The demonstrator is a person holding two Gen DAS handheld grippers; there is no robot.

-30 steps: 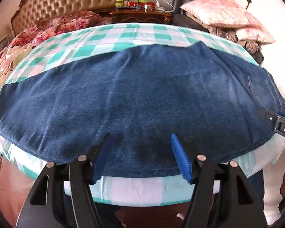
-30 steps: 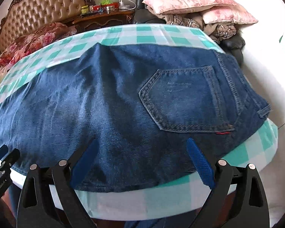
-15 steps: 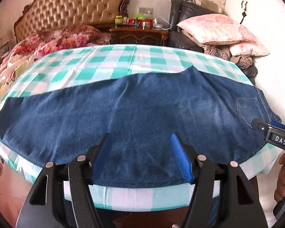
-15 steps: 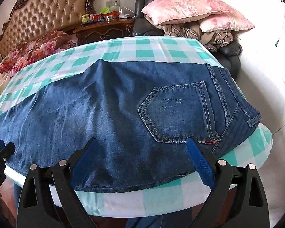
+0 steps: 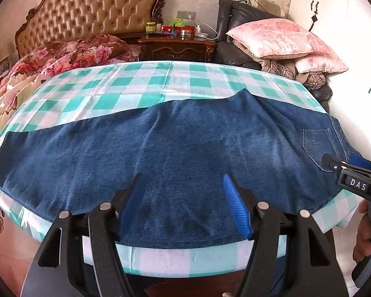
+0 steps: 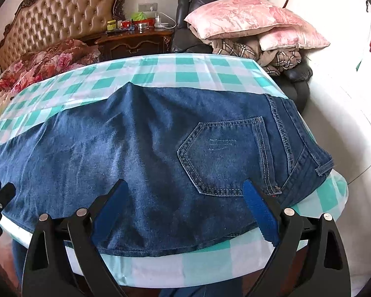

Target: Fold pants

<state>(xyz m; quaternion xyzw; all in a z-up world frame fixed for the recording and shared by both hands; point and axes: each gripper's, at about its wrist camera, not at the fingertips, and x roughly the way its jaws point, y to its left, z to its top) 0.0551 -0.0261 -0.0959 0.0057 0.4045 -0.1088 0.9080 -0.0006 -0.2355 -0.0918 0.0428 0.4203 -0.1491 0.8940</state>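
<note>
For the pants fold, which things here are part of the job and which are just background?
Part of the job:
- jeans, lying flat on the checked tablecloth
- left gripper, open
- right gripper, open

Just lying about:
- pink pillows
- plaid blankets under them
- nightstand with small items on top
- floral bedding
- tufted headboard

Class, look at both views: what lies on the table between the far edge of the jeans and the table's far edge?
Only bare checked tablecloth lies beyond the jeans; nothing else sits on that strip. Both wrist views show it, and both grippers, left and right, hang open at the near edge.
</note>
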